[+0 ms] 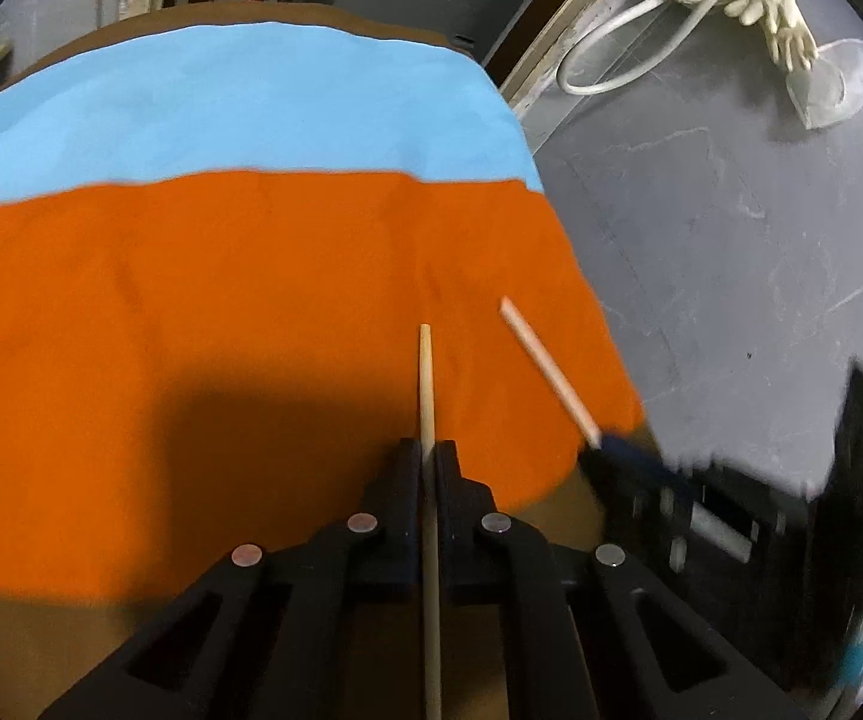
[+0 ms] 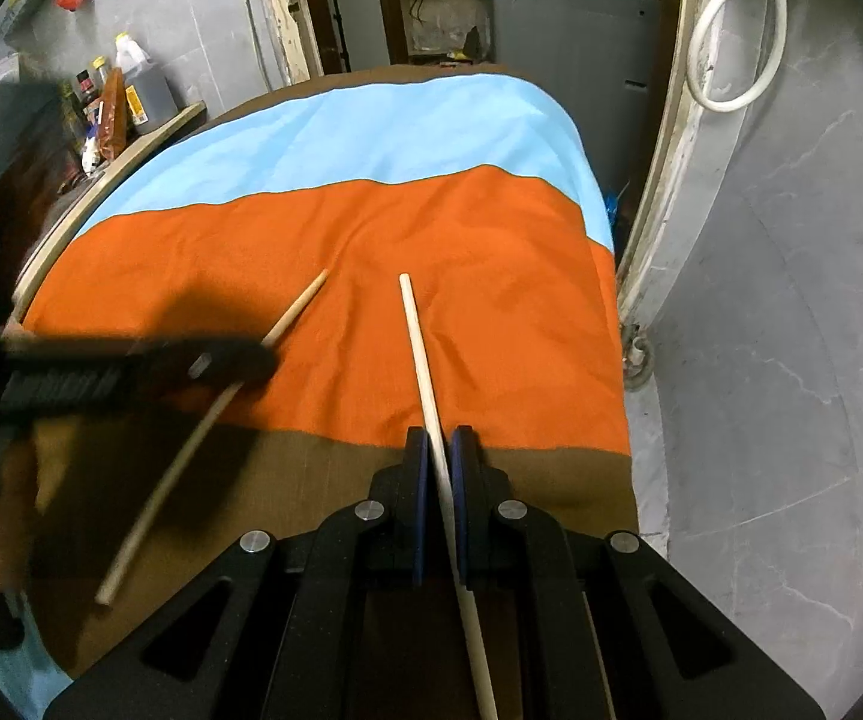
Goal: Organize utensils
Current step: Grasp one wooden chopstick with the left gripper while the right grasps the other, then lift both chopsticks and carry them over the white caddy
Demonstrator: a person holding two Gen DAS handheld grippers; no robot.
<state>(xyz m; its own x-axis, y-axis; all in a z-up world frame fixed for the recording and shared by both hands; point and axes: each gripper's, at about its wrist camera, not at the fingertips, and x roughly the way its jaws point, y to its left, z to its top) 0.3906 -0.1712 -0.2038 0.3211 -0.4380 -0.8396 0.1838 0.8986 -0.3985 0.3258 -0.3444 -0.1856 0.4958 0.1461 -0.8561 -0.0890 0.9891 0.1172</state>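
- The left claw [image 1: 428, 450] is clamped on a tan chopstick [image 1: 425, 378], tip toward 12 o'clock over the orange cloth [image 1: 191, 300], likely for pairing.
- The right claw [image 2: 440, 438] pinches the paler chopstick [image 2: 416, 336], at 3 o'clock of the left.
- The bench [image 2: 335, 474] ahead is bare cloth; nothing blocks.

The left gripper [image 1: 429, 450] points forward, its jaws pinched nearly together around a thin stick that runs between its fingers. The right gripper [image 2: 443, 444] is likewise clamped on a pale stick, angled toward the left one and blurred in the left wrist view.
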